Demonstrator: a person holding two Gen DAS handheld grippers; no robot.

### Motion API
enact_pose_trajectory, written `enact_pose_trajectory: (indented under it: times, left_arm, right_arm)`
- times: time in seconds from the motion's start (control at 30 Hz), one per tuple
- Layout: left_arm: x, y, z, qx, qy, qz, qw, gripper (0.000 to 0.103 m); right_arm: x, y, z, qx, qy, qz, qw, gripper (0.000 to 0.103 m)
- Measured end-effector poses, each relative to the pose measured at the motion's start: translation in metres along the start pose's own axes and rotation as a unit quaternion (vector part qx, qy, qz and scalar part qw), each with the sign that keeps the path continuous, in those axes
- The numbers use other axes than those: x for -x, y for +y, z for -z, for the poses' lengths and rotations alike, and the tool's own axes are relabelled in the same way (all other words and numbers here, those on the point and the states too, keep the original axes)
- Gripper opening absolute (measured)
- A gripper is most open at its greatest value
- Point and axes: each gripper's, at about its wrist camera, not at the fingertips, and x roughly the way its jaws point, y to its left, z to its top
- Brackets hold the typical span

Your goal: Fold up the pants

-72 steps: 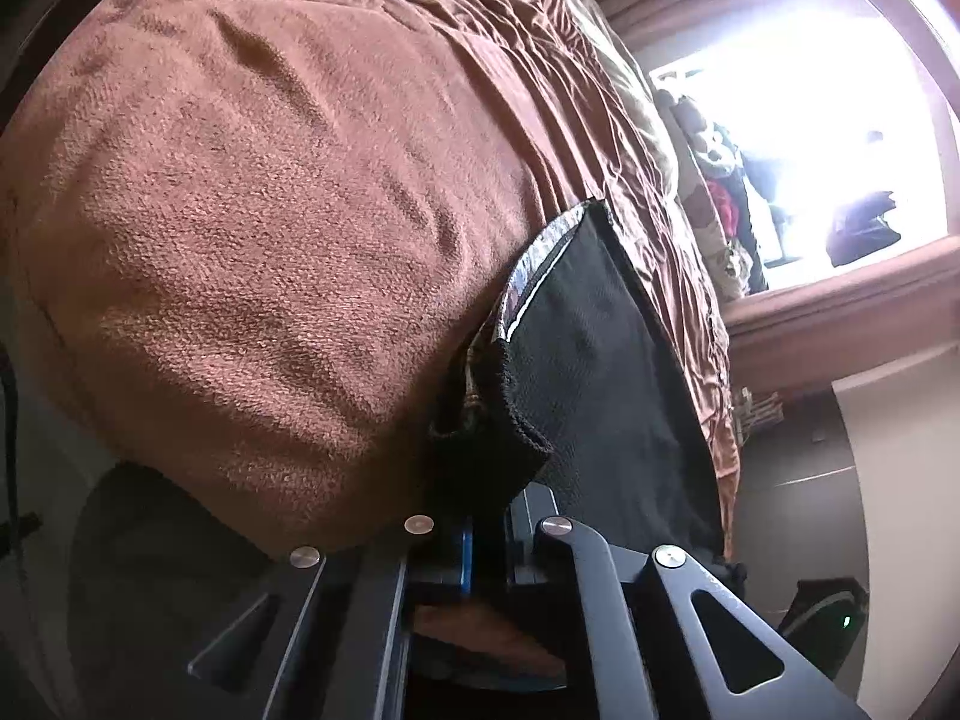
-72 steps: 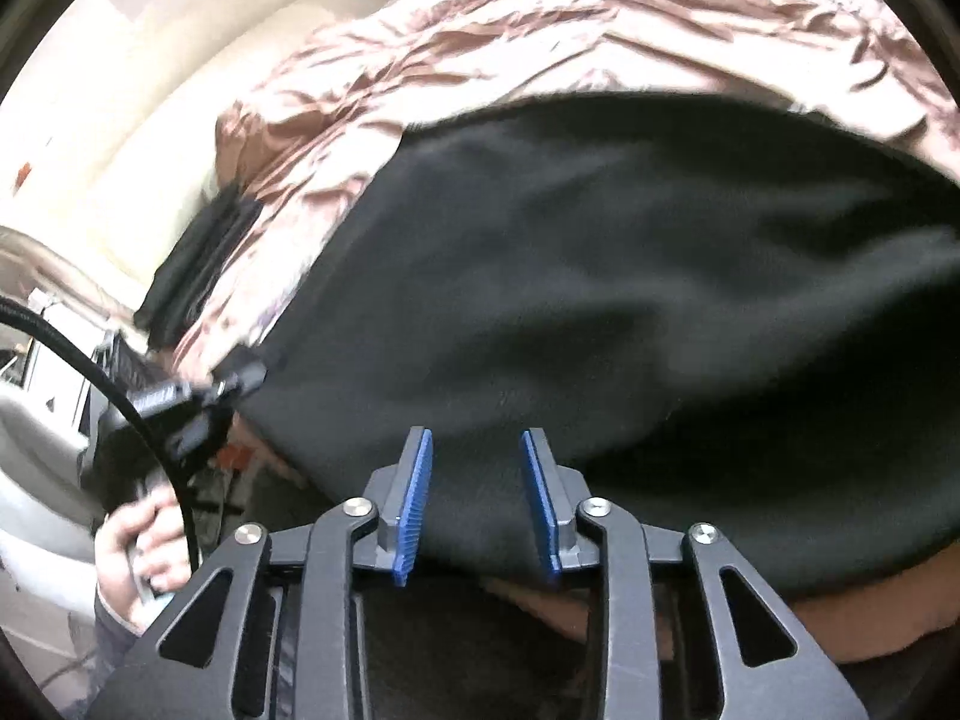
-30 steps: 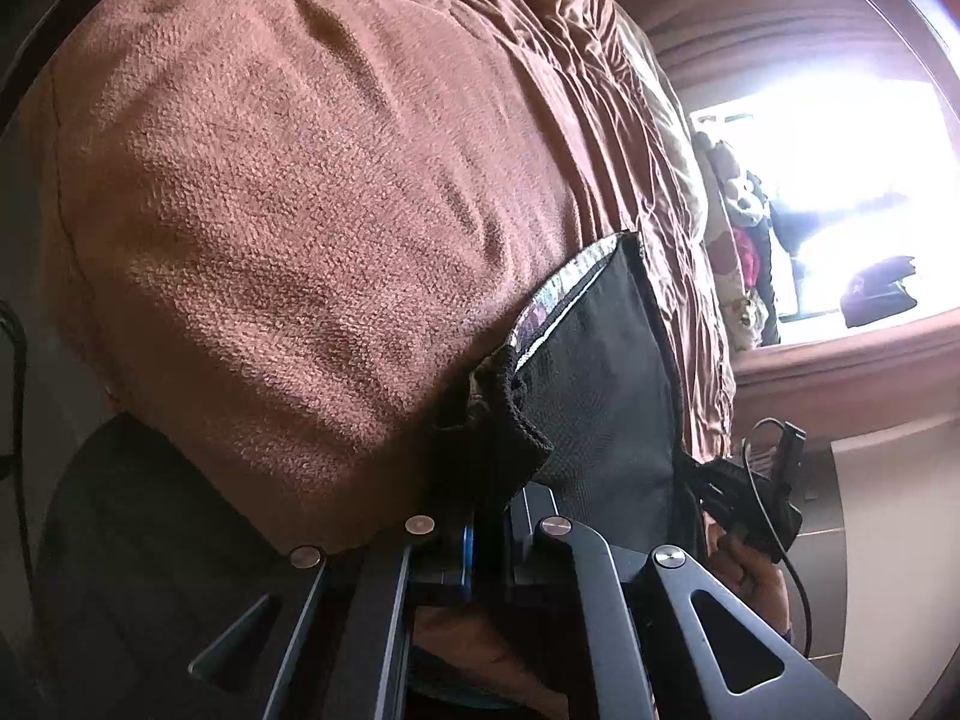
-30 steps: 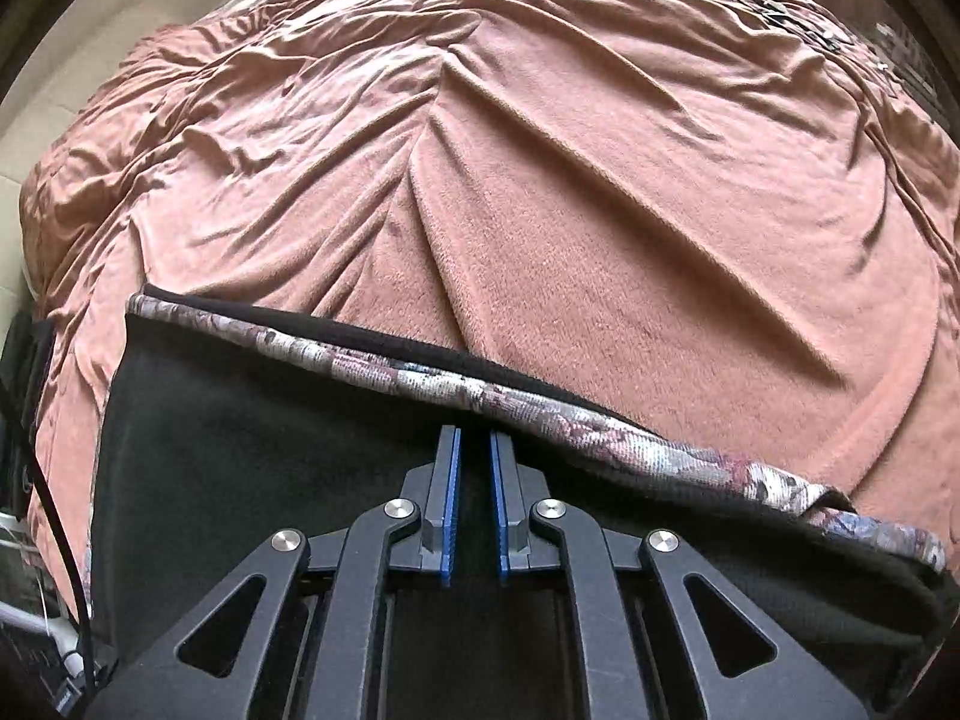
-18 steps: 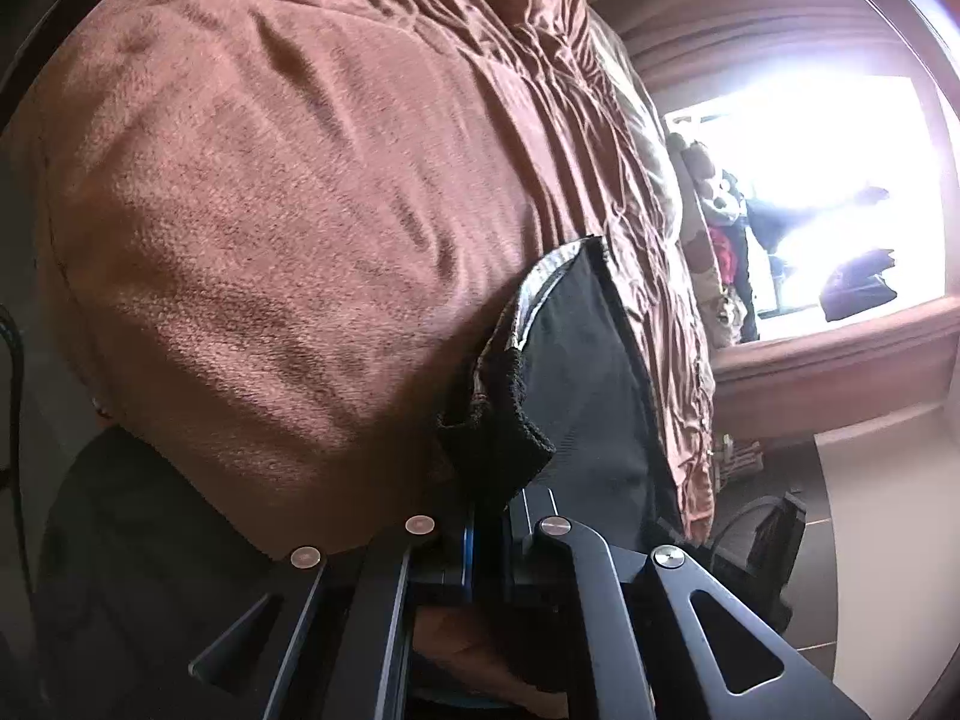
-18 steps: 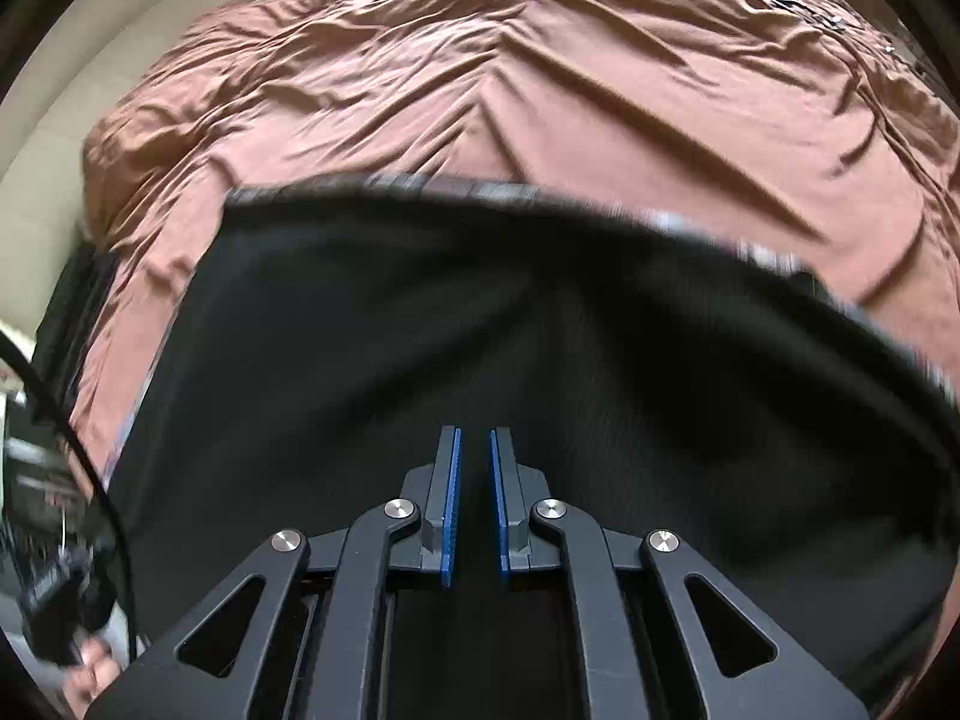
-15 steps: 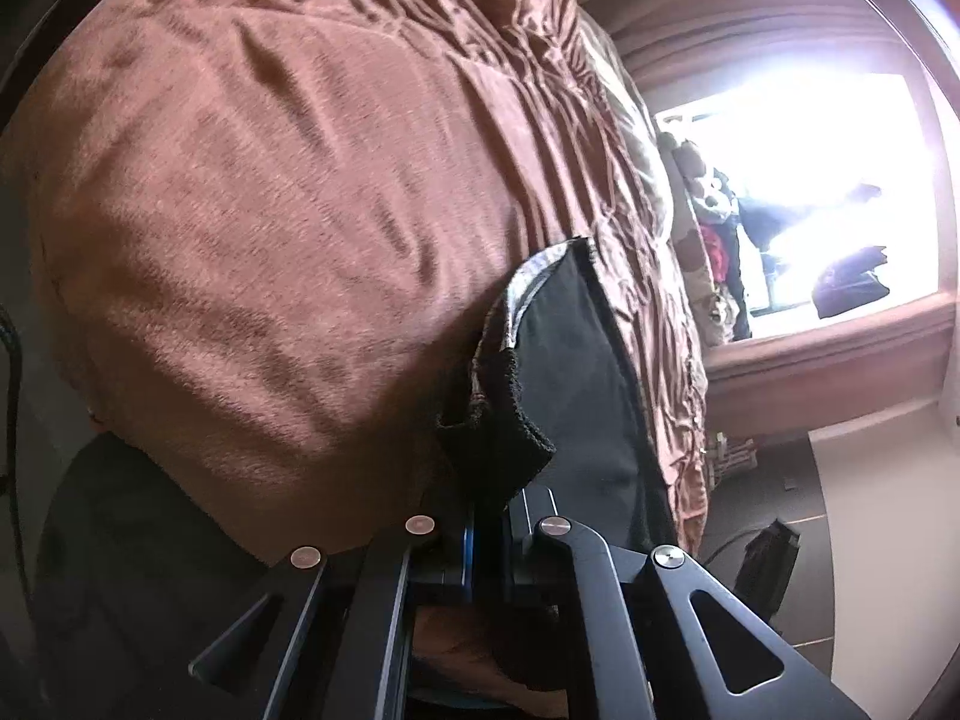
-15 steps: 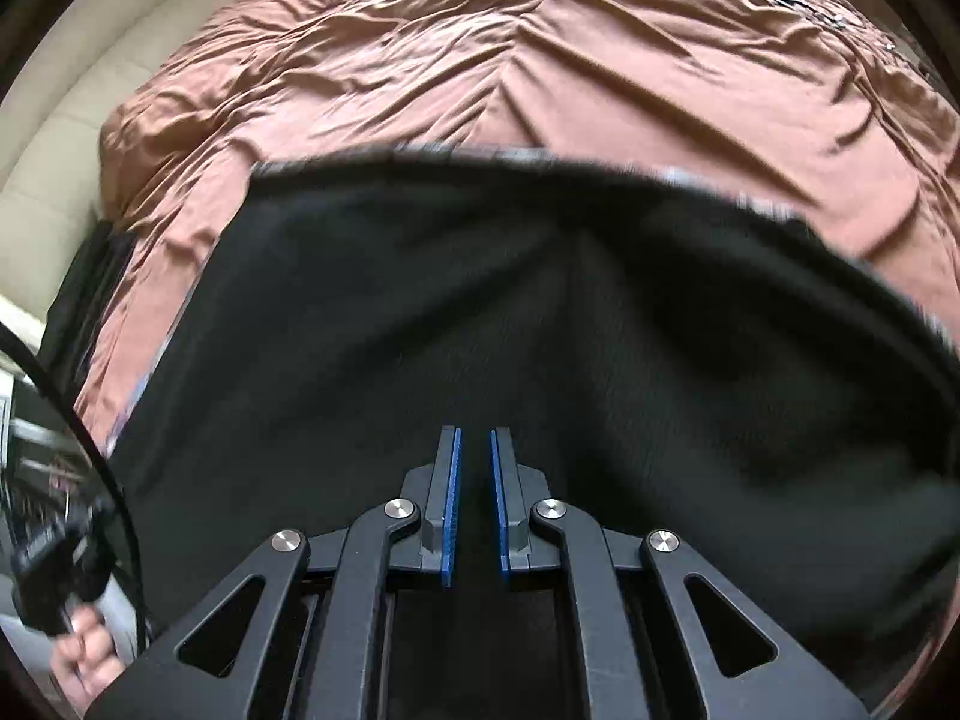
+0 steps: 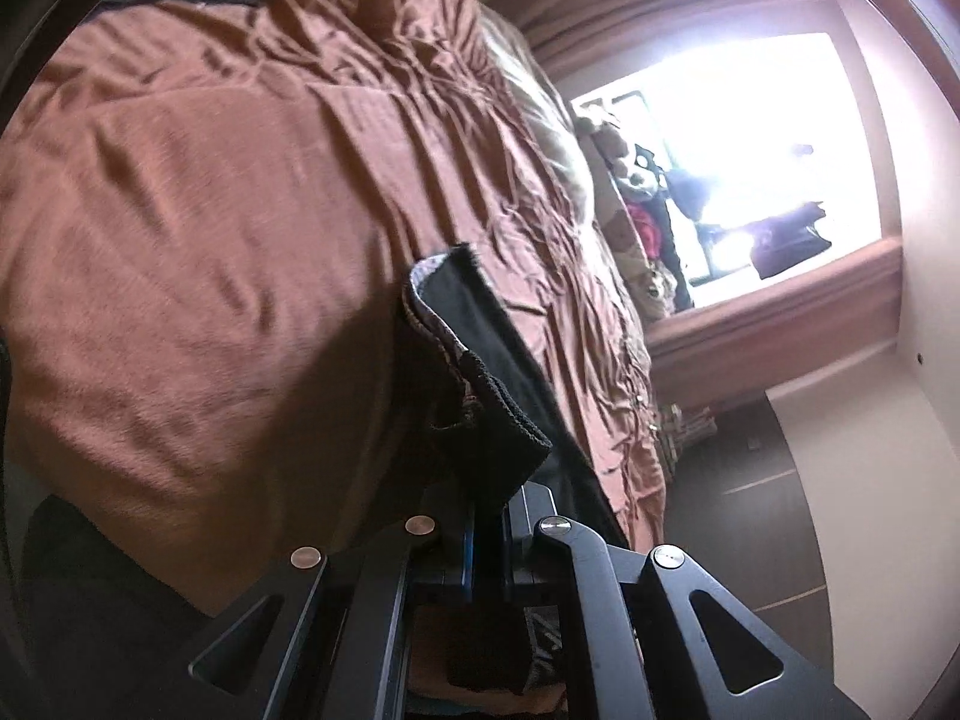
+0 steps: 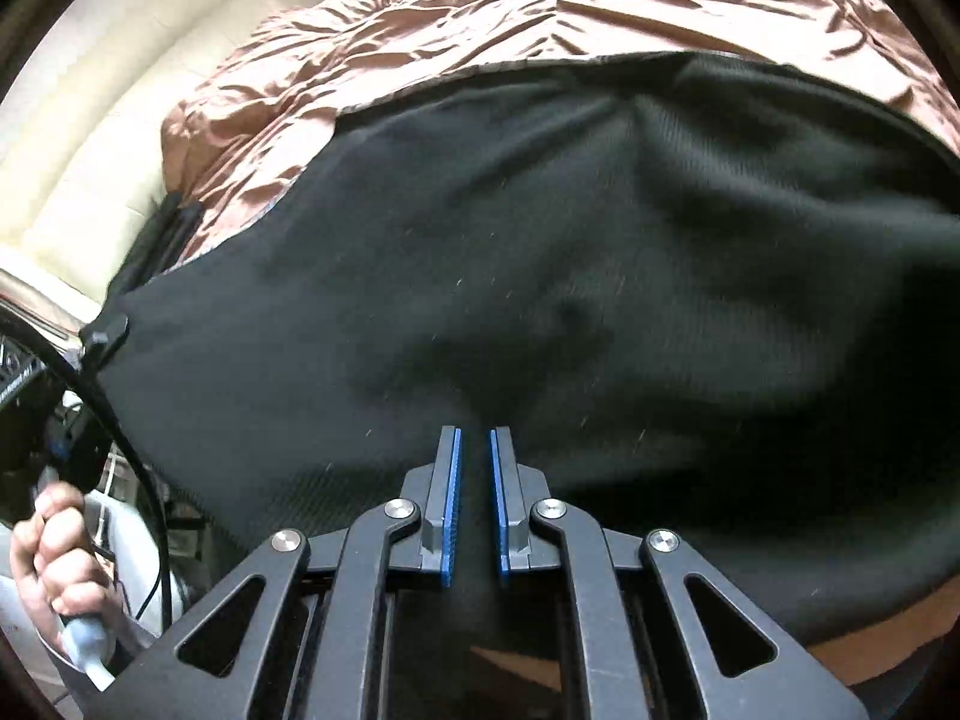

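Over the bed (image 10: 540,12), both hand-held grippers — left (image 9: 486,516), right (image 10: 474,504) — seem clamped on the pants (image 10: 540,300), mid-fold; next, lay the edge down squarely.

A home bedroom: a bed under a rumpled brown bedspread (image 9: 252,192) (padded cream headboard (image 10: 138,120) at its far edge), a bright window (image 9: 750,138) with clothes heaped beside it.

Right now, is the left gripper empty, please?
No, the left gripper is clamped on a bunched edge of the black pants.
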Motion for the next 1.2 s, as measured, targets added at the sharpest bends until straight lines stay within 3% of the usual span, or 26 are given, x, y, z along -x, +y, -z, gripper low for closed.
enact_pose_trajectory:
  times: [0.37,0.63,0.73,0.9,1.2]
  left_arm:
    - [-0.014,-0.074,-0.003,-0.087,0.021,0.036,0.9953,0.006]
    - [-0.034,-0.138,0.004,-0.144,0.048,0.074,0.9856,0.006]
    - [-0.047,-0.165,0.010,-0.163,0.067,0.078,0.9812,0.006]
    - [-0.065,-0.202,0.024,-0.198,0.088,0.088,0.9722,0.006]
    - [-0.102,-0.245,0.062,-0.236,0.136,0.098,0.9571,0.006]
  right_arm:
    - [0.022,-0.022,0.024,-0.012,0.000,-0.036,0.999,0.005]
    - [0.070,-0.057,0.029,-0.040,-0.057,-0.041,0.997,0.009]
    - [0.091,-0.074,0.038,-0.057,-0.080,-0.035,0.995,0.016]
    - [0.116,-0.093,0.048,-0.079,-0.122,-0.041,0.989,0.045]
    - [0.154,-0.120,0.077,-0.096,-0.167,-0.042,0.980,0.046]
